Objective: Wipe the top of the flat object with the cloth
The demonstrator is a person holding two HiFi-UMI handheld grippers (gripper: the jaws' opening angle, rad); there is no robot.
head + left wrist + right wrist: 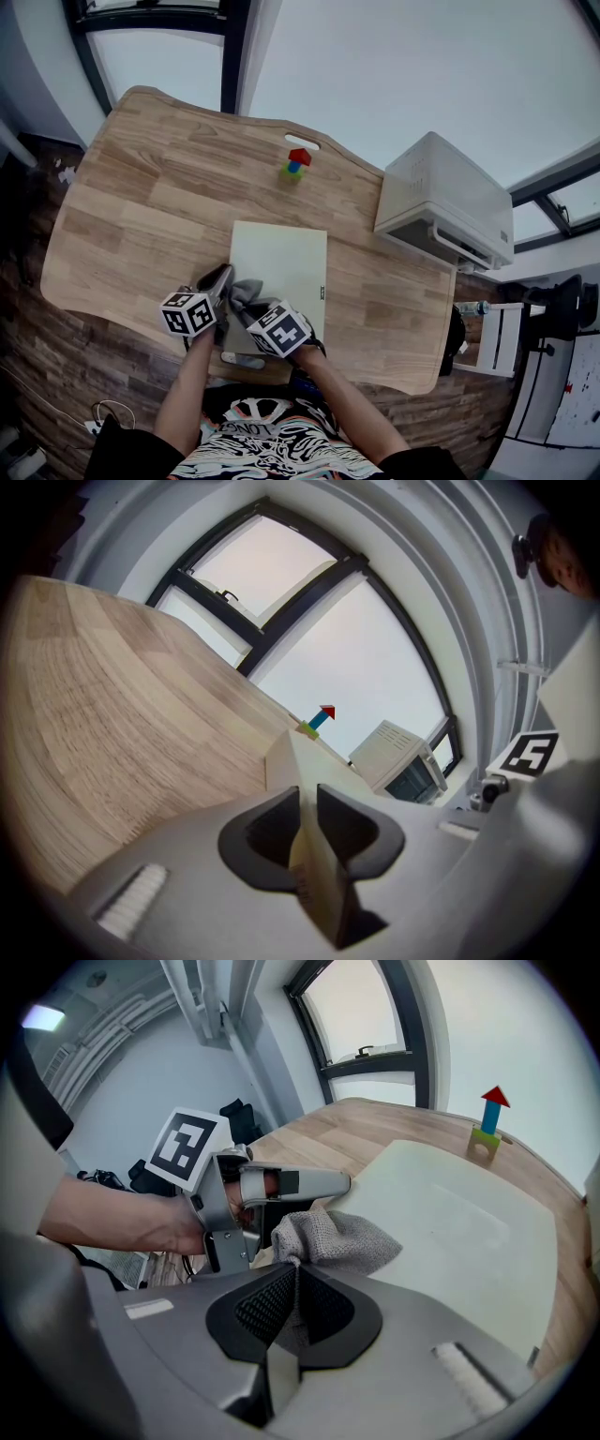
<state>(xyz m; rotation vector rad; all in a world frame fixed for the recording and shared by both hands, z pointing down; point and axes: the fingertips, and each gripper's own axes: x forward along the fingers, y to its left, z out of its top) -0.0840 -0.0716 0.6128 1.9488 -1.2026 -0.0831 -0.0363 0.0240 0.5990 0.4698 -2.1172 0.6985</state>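
Note:
A cream flat board (281, 258) lies on the wooden table (141, 187), in front of the person. My left gripper (221, 281) is shut on the board's near left edge. In the left gripper view, the board's thin edge (314, 874) runs between the dark pads of that gripper (309, 808). A grey knitted cloth (246, 292) rests on the board's near left corner. My right gripper (295, 1283) is shut on the cloth (333, 1241), which bunches ahead of its jaws on the board (459, 1222). The left gripper (281, 1185) stands just beyond the cloth.
A small tower of coloured toy blocks (296, 164) stands at the table's far side, beyond the board. A white box-shaped appliance (445, 202) sits at the table's right end. The table's near edge runs close under both hands.

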